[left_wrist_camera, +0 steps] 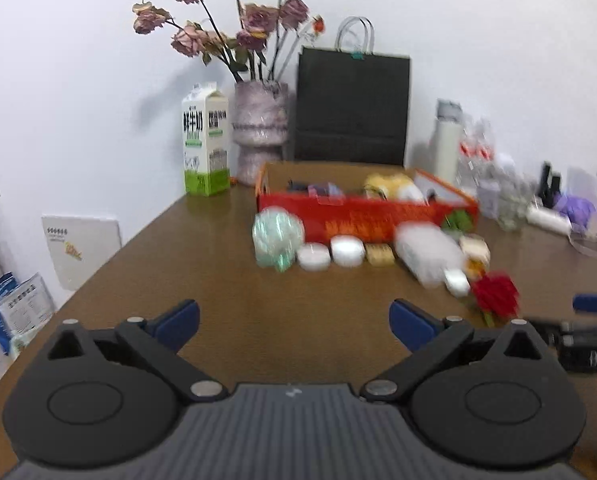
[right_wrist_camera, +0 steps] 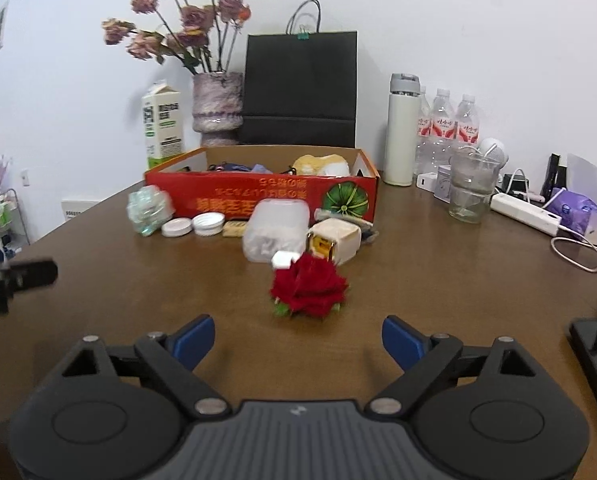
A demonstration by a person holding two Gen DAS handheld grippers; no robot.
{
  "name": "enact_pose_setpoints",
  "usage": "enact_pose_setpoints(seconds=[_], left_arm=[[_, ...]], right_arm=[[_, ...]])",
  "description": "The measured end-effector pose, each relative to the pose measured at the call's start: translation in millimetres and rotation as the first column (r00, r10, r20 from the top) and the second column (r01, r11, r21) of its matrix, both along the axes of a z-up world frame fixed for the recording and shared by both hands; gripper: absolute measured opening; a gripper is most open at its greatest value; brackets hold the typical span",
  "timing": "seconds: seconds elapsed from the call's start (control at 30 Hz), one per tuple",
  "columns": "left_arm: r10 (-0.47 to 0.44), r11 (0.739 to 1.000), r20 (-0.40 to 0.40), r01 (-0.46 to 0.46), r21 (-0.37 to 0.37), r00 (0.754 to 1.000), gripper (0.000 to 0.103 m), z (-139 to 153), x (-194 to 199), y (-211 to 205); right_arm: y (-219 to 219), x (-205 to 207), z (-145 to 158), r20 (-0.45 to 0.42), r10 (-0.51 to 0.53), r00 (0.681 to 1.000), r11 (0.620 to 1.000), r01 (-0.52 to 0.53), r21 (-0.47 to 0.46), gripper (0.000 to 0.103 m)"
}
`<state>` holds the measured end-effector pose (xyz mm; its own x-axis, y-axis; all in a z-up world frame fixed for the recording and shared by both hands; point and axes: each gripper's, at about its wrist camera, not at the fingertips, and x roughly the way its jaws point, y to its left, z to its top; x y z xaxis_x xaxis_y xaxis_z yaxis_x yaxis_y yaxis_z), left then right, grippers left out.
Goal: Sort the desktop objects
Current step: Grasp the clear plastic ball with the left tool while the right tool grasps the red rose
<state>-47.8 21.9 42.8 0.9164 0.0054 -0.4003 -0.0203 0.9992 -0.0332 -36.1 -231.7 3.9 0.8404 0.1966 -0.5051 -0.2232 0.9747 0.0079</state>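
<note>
Brown wood tabletop (right_wrist_camera: 438,280) carries your stock, listed as follows. Red cardboard box (right_wrist_camera: 258,196), open-topped, near the far edge: it holds a yellow-and-white soft item (right_wrist_camera: 318,165), some dark and purple-blue oddments (right_wrist_camera: 238,168), and more that you cannot make out. Loose in a row just in front of the box, left to right: a crumpled pale-green wrapper (right_wrist_camera: 148,208), two round white lids (right_wrist_camera: 194,225), a small tan block (right_wrist_camera: 234,229), a translucent white container (right_wrist_camera: 278,232) lying on its side, a cream cube-shaped item (right_wrist_camera: 334,242). A small white piece (right_wrist_camera: 283,260) sits against a red rose head (right_wrist_camera: 308,290), which lies nearest you, apart from the row. Behind the box: a milk carton (right_wrist_camera: 162,128), a vase (right_wrist_camera: 217,104) holding dried pink roses (right_wrist_camera: 178,28), a black paper bag (right_wrist_camera: 300,88). The right wrist view alone gives you clearly a white flask (right_wrist_camera: 401,132), three water bottles (right_wrist_camera: 446,124), stacked glass cups (right_wrist_camera: 470,188), a white power strip (right_wrist_camera: 526,208) and a purple packet (right_wrist_camera: 578,208); the left wrist view blurs these, but alone shows a white board (left_wrist_camera: 82,248) and bags (left_wrist_camera: 14,312) on the floor to the left. Your left tool (left_wrist_camera: 294,322) has its fingers wide apart with nothing between them; your right tool (right_wrist_camera: 296,340) likewise stands apart and empty, short of the rose.
</note>
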Motion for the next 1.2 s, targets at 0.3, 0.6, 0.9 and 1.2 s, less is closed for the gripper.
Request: enact_pose_setpoints(seconds=[0.3, 0.6, 0.9, 1.2], left_arm=[[0.03, 1.0, -0.119, -0.029, 0.01, 0.992, 0.101, -8.9, 140.5, 12.5], [0.002, 0.995, -0.165, -0.018, -0.099, 0.986, 0.023, -11.9, 167.1, 31.6], [0.013, 0.996, -0.013, -0.014, -0.092, 1.0, 0.023, 18.9, 24.9, 8.2], [-0.018, 0.999, 0.003, 0.018, -0.046, 1.0, 0.022, 24.9, -78.8, -15.8]], right_arm=[[13.2, 81.8, -15.7, -0.083, -0.006, 0.997, 1.0, 0.005, -0.014, 0.085], [5.4, 88.1, -17.7, -0.123, 0.006, 0.992, 0.999, 0.0, 0.045, 0.045], [13.1, 17.9, 19.1, 0.022, 0.047, 0.999, 0.995, -0.048, 0.087, 0.041], [8.5, -61.5, 54.1, 0.163, 0.048, 0.986, 0.995, -0.061, 0.074, 0.041]])
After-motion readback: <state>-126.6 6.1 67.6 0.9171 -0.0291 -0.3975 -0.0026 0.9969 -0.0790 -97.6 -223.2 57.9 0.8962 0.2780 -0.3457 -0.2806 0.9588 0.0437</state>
